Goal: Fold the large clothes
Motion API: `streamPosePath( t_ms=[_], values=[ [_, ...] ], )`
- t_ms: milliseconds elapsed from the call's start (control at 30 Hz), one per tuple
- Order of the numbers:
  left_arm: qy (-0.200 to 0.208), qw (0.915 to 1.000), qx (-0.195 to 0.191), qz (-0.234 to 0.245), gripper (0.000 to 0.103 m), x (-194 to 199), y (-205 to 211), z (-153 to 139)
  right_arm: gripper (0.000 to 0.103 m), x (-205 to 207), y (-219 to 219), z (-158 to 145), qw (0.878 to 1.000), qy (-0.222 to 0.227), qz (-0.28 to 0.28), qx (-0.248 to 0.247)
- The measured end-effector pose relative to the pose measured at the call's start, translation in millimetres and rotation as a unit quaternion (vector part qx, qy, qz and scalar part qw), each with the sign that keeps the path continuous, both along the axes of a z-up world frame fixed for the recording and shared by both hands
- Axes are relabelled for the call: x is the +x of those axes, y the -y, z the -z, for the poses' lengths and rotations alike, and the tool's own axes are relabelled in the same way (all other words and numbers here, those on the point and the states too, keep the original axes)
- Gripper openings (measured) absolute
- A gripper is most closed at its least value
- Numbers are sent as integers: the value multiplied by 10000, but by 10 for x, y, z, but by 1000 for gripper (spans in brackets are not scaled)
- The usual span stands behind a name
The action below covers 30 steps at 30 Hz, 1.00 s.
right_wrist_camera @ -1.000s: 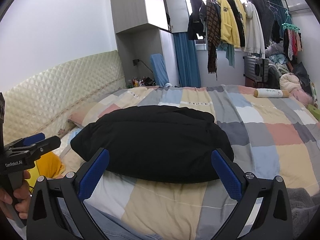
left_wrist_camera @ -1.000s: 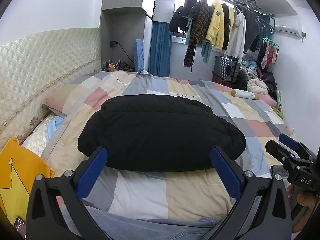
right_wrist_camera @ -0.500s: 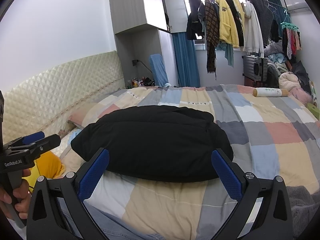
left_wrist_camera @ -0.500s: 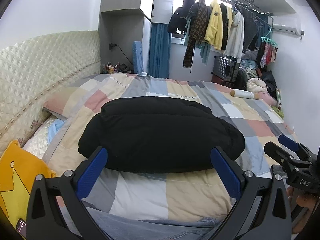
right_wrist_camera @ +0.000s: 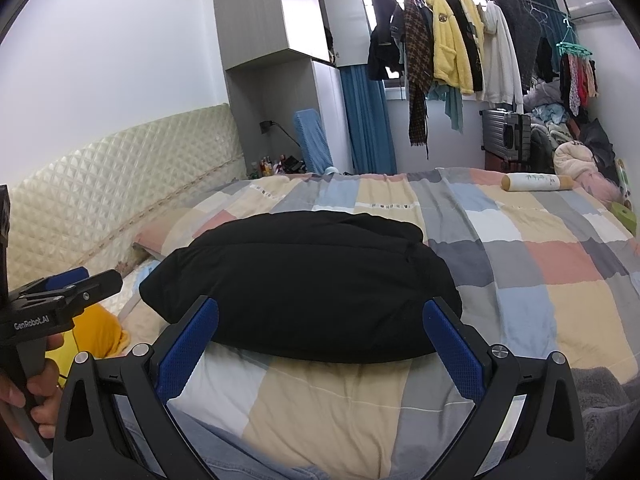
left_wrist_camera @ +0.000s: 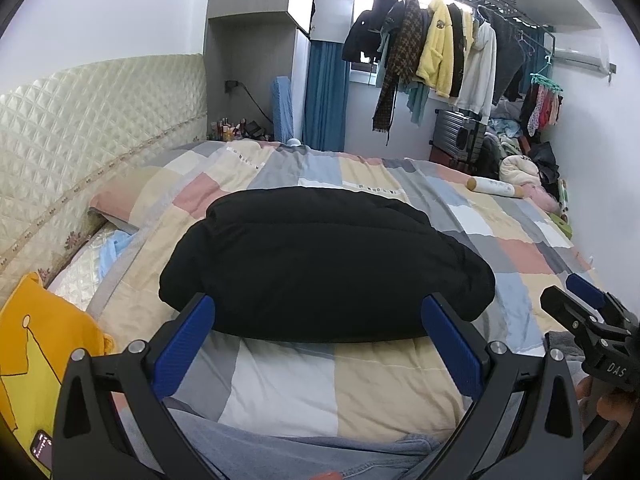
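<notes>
Left wrist: folded black jacket on bed

A home bedroom. A bed with a patchwork quilt fills the middle, a padded headboard at left. Clothes hang from a rack at upper right, a suitcase below.

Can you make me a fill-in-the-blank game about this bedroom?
1. The puffy folded jacket on the bed is coloured ____.
2. It lies on a patchwork checked ____.
3. The left gripper has fingers spread ____, holding nothing.
4. The fluffy coat hanging on the rail is coloured ____.

Missing words: black, quilt, open, yellow.
</notes>
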<state>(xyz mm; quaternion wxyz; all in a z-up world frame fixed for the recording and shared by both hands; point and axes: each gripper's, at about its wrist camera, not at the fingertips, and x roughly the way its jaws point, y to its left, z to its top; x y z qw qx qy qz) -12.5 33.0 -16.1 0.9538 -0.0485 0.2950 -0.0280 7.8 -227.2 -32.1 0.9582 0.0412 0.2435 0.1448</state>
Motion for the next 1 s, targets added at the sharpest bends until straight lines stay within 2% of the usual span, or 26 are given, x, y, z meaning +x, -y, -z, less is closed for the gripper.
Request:
streamPosePath(
  t_ms=[533, 1000],
  values=[
    [-47, 9999, 70, -123, 103, 25, 7, 13, 103, -13, -34, -42, 10000, 25, 48, -15],
    [-72, 9999, -29, -130, 103, -19, -45, -10, 103, -31, -32, -33, 10000, 29, 75, -13]
  ],
)
